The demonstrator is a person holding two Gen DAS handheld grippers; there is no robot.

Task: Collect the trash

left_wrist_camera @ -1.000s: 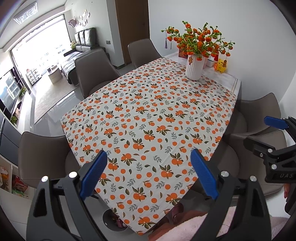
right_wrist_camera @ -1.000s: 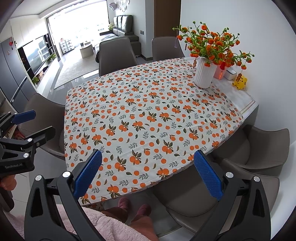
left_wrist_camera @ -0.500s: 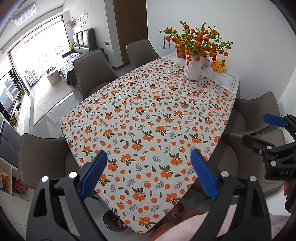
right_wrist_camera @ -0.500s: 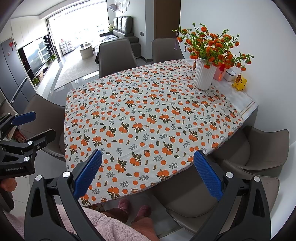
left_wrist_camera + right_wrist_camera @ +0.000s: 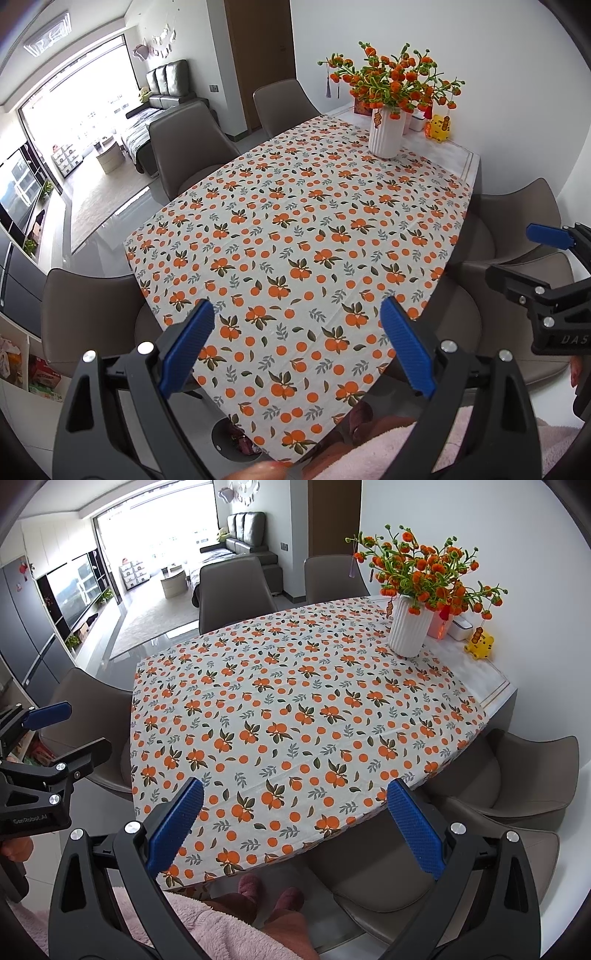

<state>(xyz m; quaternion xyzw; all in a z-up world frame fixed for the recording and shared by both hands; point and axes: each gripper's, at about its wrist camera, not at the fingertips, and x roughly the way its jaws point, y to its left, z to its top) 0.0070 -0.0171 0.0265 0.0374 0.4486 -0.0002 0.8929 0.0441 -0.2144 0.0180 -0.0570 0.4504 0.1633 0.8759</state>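
Above a desk (image 5: 466,155) covered w/ an orange-fruit-print cloth (image 5: 295,236), both tools hang over its near edge. Left hand-held gripper (image 5: 295,347) and right hand-held gripper (image 5: 293,825): jaws spread wide, nothing held. No trash visible on the cloth; only a white ribbed vase of orange flowers (image 5: 410,629) at the far end. Judged: collecting not begun, or trash lies out of view.

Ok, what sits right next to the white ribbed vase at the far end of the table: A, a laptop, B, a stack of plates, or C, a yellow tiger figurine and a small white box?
C: the right wrist view shows the yellow tiger figurine and small white box beside the white ribbed vase.
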